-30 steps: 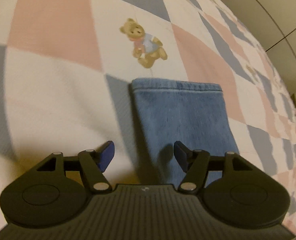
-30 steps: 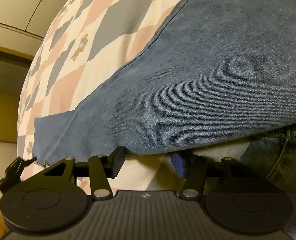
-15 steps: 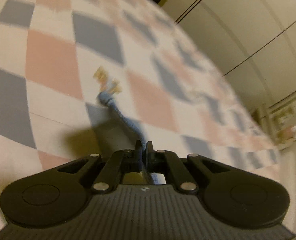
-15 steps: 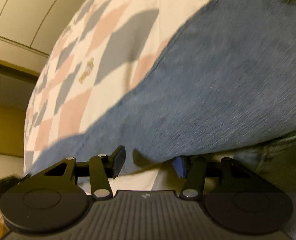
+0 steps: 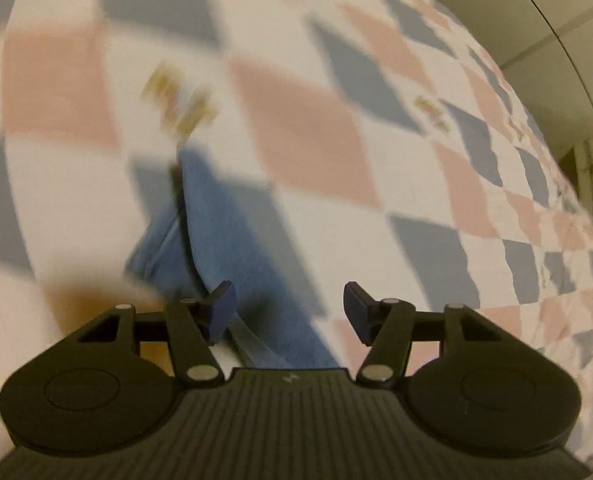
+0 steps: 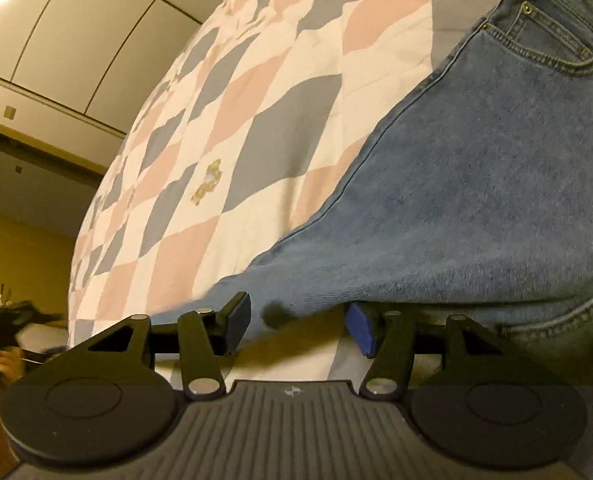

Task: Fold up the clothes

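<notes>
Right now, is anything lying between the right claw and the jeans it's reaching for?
Nothing visible does. The right claw is open at the near edge of the jeans, with only the checked quilt beneath.

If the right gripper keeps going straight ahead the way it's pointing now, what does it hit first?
Most likely the jeans. The right gripper is open, and the denim's lower edge lies just beyond its fingertips, across the gap between them, on the checkered quilt. Depth is hard to judge.
</notes>
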`<state>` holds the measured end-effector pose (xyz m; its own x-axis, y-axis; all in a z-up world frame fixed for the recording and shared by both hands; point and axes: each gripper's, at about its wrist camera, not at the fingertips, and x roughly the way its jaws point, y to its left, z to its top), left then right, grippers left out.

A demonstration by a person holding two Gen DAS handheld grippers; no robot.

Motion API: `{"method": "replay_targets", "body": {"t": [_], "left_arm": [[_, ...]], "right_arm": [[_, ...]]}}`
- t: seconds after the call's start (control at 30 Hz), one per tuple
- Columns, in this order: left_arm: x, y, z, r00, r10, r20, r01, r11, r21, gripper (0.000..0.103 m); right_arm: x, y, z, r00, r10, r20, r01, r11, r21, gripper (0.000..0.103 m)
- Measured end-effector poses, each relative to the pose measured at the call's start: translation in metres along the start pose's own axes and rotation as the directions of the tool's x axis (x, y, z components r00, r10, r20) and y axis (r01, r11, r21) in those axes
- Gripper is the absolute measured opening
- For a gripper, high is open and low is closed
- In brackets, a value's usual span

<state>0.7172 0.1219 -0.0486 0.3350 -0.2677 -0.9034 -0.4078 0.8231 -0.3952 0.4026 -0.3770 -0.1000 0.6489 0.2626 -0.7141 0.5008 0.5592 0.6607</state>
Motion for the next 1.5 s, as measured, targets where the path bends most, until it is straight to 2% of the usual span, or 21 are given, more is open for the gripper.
{"method": "replay_targets", "body": {"t": [0.13, 0.27, 0.33, 0.47, 0.53, 0.6, 0.63, 0.7, 0.8, 0.93, 1.03, 1.07, 1.13, 1.2, 1.23, 1.27, 1.3, 1.33, 1.37, 1.43, 1.5], "left_arm": [[0.022, 0.075, -0.039, 0.999, -0.052, 0.003, 0.052, 0.977, -0.208, 0.019], [0.041, 0.12, -0.053, 0.997, -0.05, 0.056, 0.066, 0.937, -0.344, 0.016], [0.048, 0.126, -0.047, 0.991, -0.06, 0.121, 0.102, 0.919, -0.381, 0.017], [0.066, 0.122, -0.03, 0.985, -0.075, 0.158, 0.134, 0.905, -0.403, 0.021], [0.075, 0.113, -0.023, 0.985, -0.067, 0.158, 0.123, 0.919, -0.374, 0.032], [0.08, 0.105, -0.018, 0.988, -0.041, 0.147, 0.09, 0.935, -0.344, 0.031], [0.08, 0.101, -0.016, 0.99, -0.025, 0.142, 0.071, 0.942, -0.327, 0.008], [0.069, 0.093, -0.013, 0.992, -0.008, 0.126, 0.044, 0.958, -0.284, 0.002], [0.018, 0.076, -0.006, 0.985, -0.081, 0.152, 0.104, 0.984, -0.148, 0.002], [-0.087, 0.063, 0.002, 0.95, -0.209, 0.231, 0.206, 0.978, 0.04, 0.002], [-0.139, 0.06, 0.0, 0.934, -0.203, 0.293, 0.157, 0.972, 0.173, 0.002], [-0.142, 0.064, -0.005, 0.939, -0.171, 0.299, 0.111, 0.972, 0.207, 0.003], [-0.125, 0.087, -0.016, 0.962, -0.065, 0.264, 0.006, 0.976, 0.219, 0.006], [-0.085, 0.122, -0.029, 0.972, 0.119, 0.201, -0.16, 0.966, 0.201, 0.019], [-0.07, 0.144, -0.036, 0.964, 0.209, 0.162, -0.235, 0.958, 0.164, 0.024], [-0.05, 0.165, -0.044, 0.946, 0.301, 0.123, -0.316, 0.939, 0.133, 0.023], [-0.036, 0.184, -0.054, 0.909, 0.404, 0.1, -0.414, 0.903, 0.118, 0.019], [-0.03, 0.2, -0.063, 0.88, 0.469, 0.072, -0.474, 0.875, 0.099, 0.019], [-0.03, 0.211, -0.072, 0.875, 0.48, 0.059, -0.483, 0.874, 0.056, 0.019], [-0.047, 0.216, -0.088, 0.901, 0.425, 0.084, -0.425, 0.905, -0.017, 0.019], [-0.058, 0.198, -0.104, 0.933, 0.347, 0.098, -0.351, 0.936, 0.03, 0.019]], "right_arm": [[0.002, -0.013, -0.01, 1.0, -0.011, -0.027, 0.012, 1.0, 0.019, 0.057], [0.008, -0.015, -0.014, 0.998, -0.029, -0.054, 0.03, 0.999, 0.017, 0.057], [0.013, -0.013, -0.015, 0.997, -0.037, -0.07, 0.038, 0.999, 0.005, 0.058], [0.019, -0.01, -0.015, 0.995, -0.048, -0.089, 0.047, 0.999, -0.014, 0.058], [0.022, -0.009, -0.016, 0.993, -0.058, -0.099, 0.056, 0.998, -0.019, 0.059], [0.023, -0.01, -0.018, 0.992, -0.069, -0.102, 0.067, 0.998, -0.017, 0.059], [0.023, -0.011, -0.02, 0.992, -0.073, -0.103, 0.072, 0.997, -0.015, 0.059], [0.022, -0.013, -0.022, 0.991, -0.085, -0.103, 0.084, 0.996, -0.011, 0.059], [0.016, -0.013, -0.023, 0.992, -0.089, -0.092, 0.089, 0.996, -0.004, 0.059], [0.002, -0.007, -0.018, 0.995, -0.079, -0.06, 0.078, 0.997, -0.018, 0.059], [-0.008, -0.001, -0.013, 0.997, -0.065, -0.042, 0.064, 0.997, -0.03, 0.059], [-0.011, 0.001, -0.012, 0.998, -0.055, -0.038, 0.053, 0.998, -0.032, 0.059], [-0.015, 0.006, -0.014, 0.999, -0.039, -0.036, 0.037, 0.998, -0.041, 0.06], [-0.018, 0.01, -0.017, 0.999, -0.032, -0.043, 0.03, 0.998, -0.046, 0.061], [-0.019, 0.012, -0.02, 0.998, -0.027, -0.049, 0.025, 0.999, -0.046, 0.061], [-0.02, 0.013, -0.024, 0.998, -0.027, -0.056, 0.025, 0.998, -0.05, 0.062], [-0.021, 0.014, -0.027, 0.998, -0.029, -0.062, 0.025, 0.998, -0.055, 0.062], [-0.023, 0.015, -0.03, 0.997, -0.035, -0.073, 0.03, 0.998, -0.062, 0.062], [-0.025, 0.014, -0.033, 0.995, -0.045, -0.087, 0.039, 0.997, -0.068, 0.062], [-0.032, 0.013, -0.038, 0.991, -0.092, -0.097, 0.083, 0.992, -0.091, 0.063], [-0.041, 0.007, -0.043, 0.989, -0.119, -0.084, 0.111, 0.989, -0.094, 0.063]]}}
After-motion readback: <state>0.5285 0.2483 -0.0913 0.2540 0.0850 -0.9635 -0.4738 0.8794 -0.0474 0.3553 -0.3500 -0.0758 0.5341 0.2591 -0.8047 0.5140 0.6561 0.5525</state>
